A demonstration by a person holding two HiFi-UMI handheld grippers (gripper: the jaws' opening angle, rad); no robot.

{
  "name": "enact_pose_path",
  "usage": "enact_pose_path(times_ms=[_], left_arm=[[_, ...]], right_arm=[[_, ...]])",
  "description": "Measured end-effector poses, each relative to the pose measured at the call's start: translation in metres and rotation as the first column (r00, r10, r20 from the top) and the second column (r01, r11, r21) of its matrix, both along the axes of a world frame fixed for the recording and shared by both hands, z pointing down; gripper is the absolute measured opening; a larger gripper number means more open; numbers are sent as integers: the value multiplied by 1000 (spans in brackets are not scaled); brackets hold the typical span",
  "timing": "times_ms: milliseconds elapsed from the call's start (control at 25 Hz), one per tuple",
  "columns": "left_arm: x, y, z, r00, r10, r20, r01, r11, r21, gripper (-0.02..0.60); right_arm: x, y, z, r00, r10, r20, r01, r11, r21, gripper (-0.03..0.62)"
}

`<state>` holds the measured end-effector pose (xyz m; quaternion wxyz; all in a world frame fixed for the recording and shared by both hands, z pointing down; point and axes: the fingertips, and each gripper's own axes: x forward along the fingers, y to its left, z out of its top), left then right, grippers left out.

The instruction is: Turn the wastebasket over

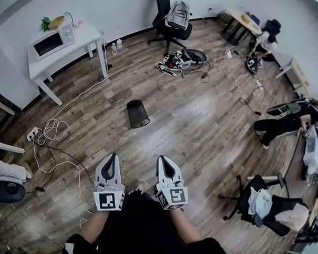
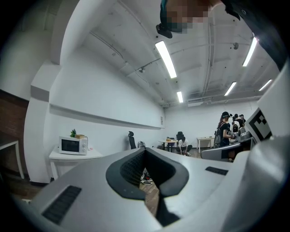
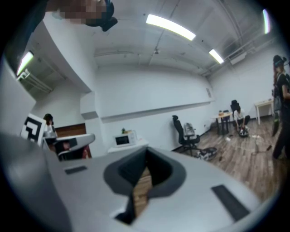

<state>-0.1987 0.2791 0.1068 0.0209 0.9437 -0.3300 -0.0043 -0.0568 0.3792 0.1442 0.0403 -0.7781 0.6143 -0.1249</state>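
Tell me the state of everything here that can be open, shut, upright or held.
Black mesh wastebasket: standing on the wooden floor, untouched.
Left claw: shut, empty.
Right claw: shut, empty.
White microwave: door closed.
Grey backpack: sitting on the black office chair.

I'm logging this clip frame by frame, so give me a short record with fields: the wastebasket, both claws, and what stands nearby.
wastebasket: black mesh, alone on the wood floor, ahead of both claws
left claw: shut, empty, apart from the wastebasket
right claw: shut, empty, apart from the wastebasket
nearby: white table bearing a microwave, upper left; office chair beyond
task status: wastebasket not yet reached
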Motion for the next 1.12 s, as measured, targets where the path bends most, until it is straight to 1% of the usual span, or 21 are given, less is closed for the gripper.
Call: enact_pose_path(times_ms=[120,280,360,440,520,600,720,880,1000,1120], left_arm=[[10,6,0,1000,-21,-3,21,1000,11,28],[19,6,2,999,-34,-7,34,999,2,28],[24,2,5,999,-32,-8,32,999,-1,29],[30,-5,13,999,-33,6,33,999,0,28],[39,-14,22,999,-33,20,33,999,-3,28],[50,-23,29,999,-35,16,36,999,-14,28],[68,-43,36,999,-42,6,42,999,-23,29],[92,-77,53,998,-58,19,59,997,-55,28],[111,-107,60,997,-75,18,76,995,-60,29],[127,-140,67,995,-91,38,94,994,-63,28]], right_arm=[[13,4,4,1000,-22,-8,22,1000,-1,29],[28,2,14,999,-36,-3,36,999,-16,29],[34,-3,17,999,-37,0,37,999,-18,29],[40,-13,20,999,-43,-5,43,999,-17,29],[48,-23,23,999,-47,-15,47,999,-15,29],[59,-33,28,999,-48,-21,48,999,-19,29],[76,-55,37,998,-54,-19,53,998,-33,29],[99,-91,49,997,-74,-16,73,996,-56,29],[119,-125,57,995,-100,-14,99,993,-67,29],[136,-165,62,991,-135,-13,134,988,-76,29]])
